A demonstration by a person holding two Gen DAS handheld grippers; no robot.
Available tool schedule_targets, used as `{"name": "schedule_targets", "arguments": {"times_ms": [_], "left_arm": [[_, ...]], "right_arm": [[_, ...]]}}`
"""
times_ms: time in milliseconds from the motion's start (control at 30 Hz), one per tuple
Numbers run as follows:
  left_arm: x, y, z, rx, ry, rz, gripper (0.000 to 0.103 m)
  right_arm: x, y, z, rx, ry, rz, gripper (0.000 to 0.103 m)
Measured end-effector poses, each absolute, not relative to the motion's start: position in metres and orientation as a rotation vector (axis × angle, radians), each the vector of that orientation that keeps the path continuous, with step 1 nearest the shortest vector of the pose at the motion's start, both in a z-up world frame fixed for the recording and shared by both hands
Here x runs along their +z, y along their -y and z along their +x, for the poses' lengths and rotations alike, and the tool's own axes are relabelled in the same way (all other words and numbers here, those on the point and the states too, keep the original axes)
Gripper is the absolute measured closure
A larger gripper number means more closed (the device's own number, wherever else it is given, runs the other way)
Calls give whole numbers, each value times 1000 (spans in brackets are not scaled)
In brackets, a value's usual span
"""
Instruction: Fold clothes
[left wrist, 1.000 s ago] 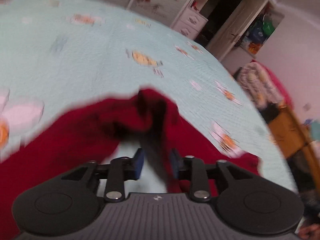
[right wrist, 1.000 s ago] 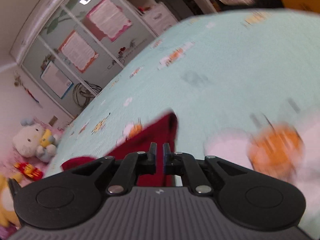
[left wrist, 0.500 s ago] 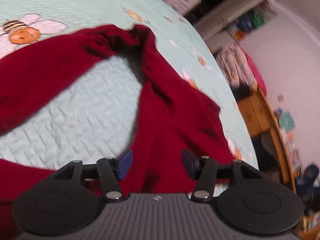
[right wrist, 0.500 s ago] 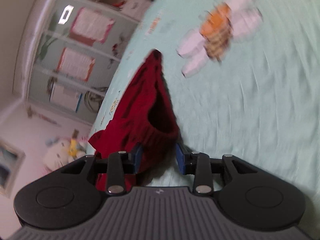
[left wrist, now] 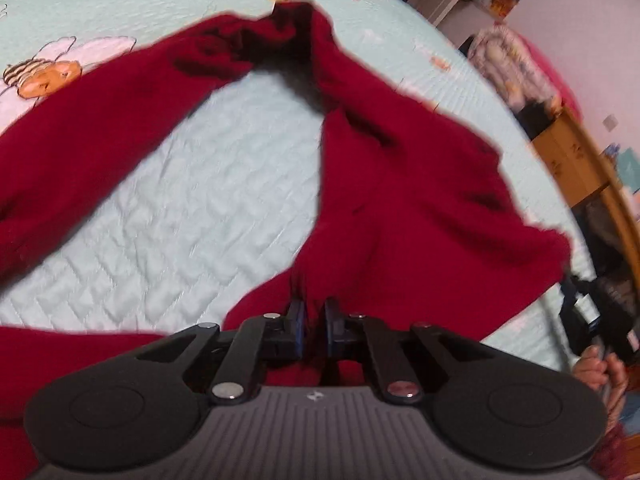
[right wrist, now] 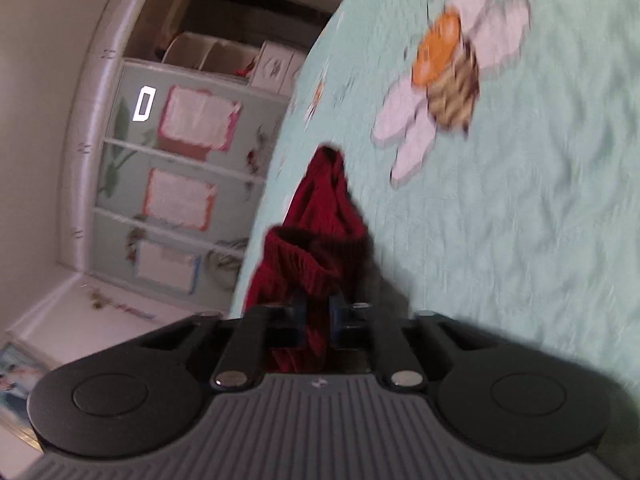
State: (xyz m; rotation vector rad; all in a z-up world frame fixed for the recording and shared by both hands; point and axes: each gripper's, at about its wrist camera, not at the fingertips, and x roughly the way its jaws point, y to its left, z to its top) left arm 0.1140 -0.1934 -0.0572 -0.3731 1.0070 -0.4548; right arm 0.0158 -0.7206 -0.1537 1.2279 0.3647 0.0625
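Your left tool (left wrist: 313, 316) had just closed and was clenched on a fold of the red sweater (left wrist: 400, 208), with cloth pinched between its blue pads. The sweater lay spread on the bed (left wrist: 224, 200), over a pale green quilted cover printed with cartoon bees, its two long parts meeting in a bunched peak at the far side. Your right tool (right wrist: 318, 316) had also just closed, gripping the ribbed edge of the sweater (right wrist: 320, 232) near the edge of the bed (right wrist: 520, 220). In the left view, your right hand (left wrist: 600, 372) showed at the right edge, holding its black tool.
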Motion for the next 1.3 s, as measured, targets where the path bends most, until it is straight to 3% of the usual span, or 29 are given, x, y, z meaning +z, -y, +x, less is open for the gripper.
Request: {"name": "schedule_targets", "arguments": {"times_ms": [133,233,333,400,567,600,667,700,733,867,967,1000,1067,1100,1133,1300], "left_arm": [[-14,182,106,-559,-952,-407,92],[-22,183,107,-478,-1011,-262,95],[-70,185,111,-391,-1163,-143,95],[-81,176,107,-378,-1150,-203,95],[-59,161,89,-345,-1025,-265,94],[-50,160,84,-348,-994,-254,92],[-35,162,68,-386,-922,-251,76],[-33,165,60,-402,-901,-234,60],[-30,168,51,-417,-882,-215,52],[-46,187,28,-492,-890,-94,41],[-69,196,38,-433,-933,-13,48],[-77,199,41,-413,-947,14,55],[-72,201,48,-404,-948,28,83],[-66,198,51,-401,-949,8,96],[-60,194,54,-398,-950,-15,97],[-45,169,57,-314,-921,0,96]], "right_arm": [[-86,740,-16,13,-280,1070,96],[-66,749,-29,-59,-388,946,96],[-88,749,-35,-128,-569,856,91],[-117,756,-44,-160,-639,934,90],[-135,776,-85,-218,-493,1031,89],[-134,778,-91,-213,-463,1030,89],[-129,779,-91,-179,-445,999,86],[-128,776,-87,-167,-453,983,85],[-127,773,-81,-157,-467,968,80],[-136,767,-59,-156,-495,959,69],[-144,765,-43,-108,-490,1017,69],[-146,763,-38,-94,-487,1027,69],[-147,760,-35,-85,-492,1048,78],[-145,760,-36,-85,-492,1047,89],[-143,760,-38,-87,-492,1044,93],[-113,737,-47,-21,-582,834,94]]}}
